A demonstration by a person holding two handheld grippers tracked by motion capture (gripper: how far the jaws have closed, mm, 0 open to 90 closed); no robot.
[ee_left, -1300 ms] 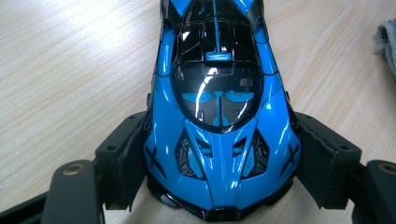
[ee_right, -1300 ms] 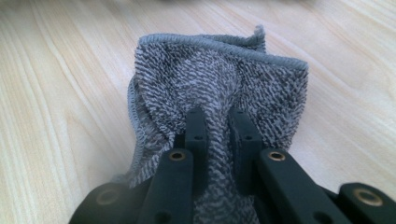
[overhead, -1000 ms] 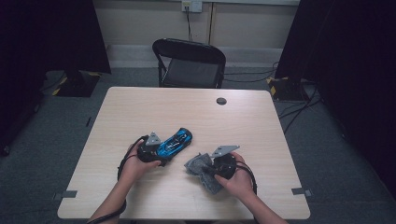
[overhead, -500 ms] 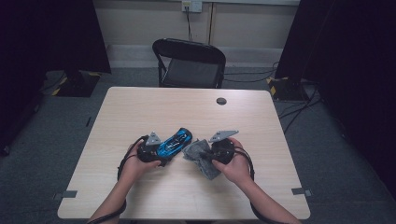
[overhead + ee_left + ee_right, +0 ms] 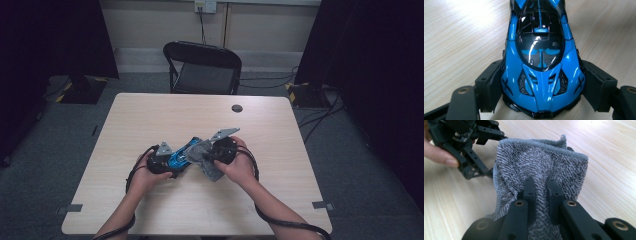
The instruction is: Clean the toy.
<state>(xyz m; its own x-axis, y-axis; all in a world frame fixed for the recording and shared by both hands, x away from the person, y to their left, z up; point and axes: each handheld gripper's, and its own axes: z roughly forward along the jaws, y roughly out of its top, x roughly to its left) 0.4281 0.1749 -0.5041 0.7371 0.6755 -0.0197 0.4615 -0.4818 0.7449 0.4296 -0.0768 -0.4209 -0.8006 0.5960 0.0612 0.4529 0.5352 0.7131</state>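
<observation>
A glossy blue toy car (image 5: 541, 62) rests on the wooden table, clamped on both flanks by the pads of my left gripper (image 5: 541, 90). From above, the car (image 5: 179, 156) lies near the table's front middle with the left gripper (image 5: 172, 161) behind it. My right gripper (image 5: 541, 187) is shut on a fold of a grey terry cloth (image 5: 536, 167). In the high view the cloth (image 5: 202, 154) hangs from the right gripper (image 5: 207, 154) and lies over the car's far end. The left gripper's black linkage (image 5: 469, 142) appears beyond the cloth in the right gripper view.
The light wooden table (image 5: 150, 115) has a small dark round cap (image 5: 237, 108) near its far edge. A black folding chair (image 5: 202, 67) stands behind the table. Cables trail from both grippers over the front edge.
My right gripper has carried the grey cloth up and to the left, from beside the car onto its far end. The left gripper and the car have stayed in place.
</observation>
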